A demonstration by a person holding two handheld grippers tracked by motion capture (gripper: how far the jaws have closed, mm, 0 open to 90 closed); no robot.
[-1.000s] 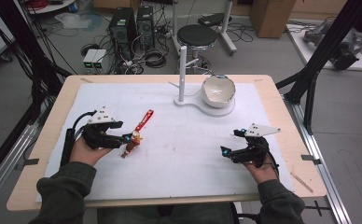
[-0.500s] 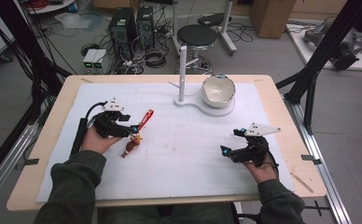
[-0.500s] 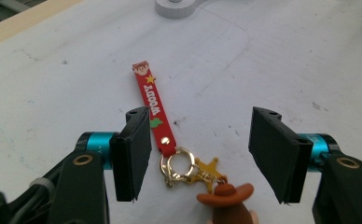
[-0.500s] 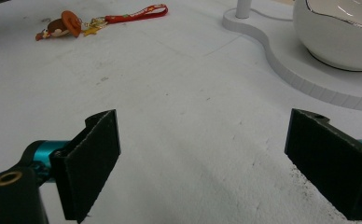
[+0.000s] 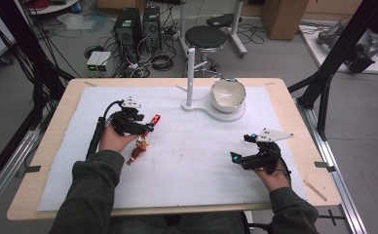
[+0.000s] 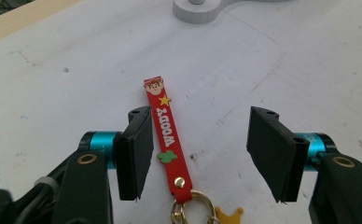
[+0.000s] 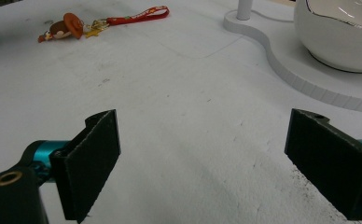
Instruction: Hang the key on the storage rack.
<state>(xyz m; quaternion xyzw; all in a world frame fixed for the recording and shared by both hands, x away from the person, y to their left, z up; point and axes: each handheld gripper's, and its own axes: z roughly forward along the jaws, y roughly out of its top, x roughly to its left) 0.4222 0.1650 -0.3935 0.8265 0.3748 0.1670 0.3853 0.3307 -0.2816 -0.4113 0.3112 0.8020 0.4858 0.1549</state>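
Left gripper view: 1 red strap (image 6: 166, 136) btwn claw (image 6: 202, 154) pads.

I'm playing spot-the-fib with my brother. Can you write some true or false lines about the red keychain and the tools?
1. The red strap lies flat between the left tool's jaws, not yet squeezed. True.
2. The right tool is holding the keychain. False: its jaws stand open over bare white mat.
3. The white bowl sits on a white stand with a post. True.
4. The little cowboy figure is inside the bowl. False: it lies on the mat, joined to the strap.
5. The strap is blue. False: it is red.
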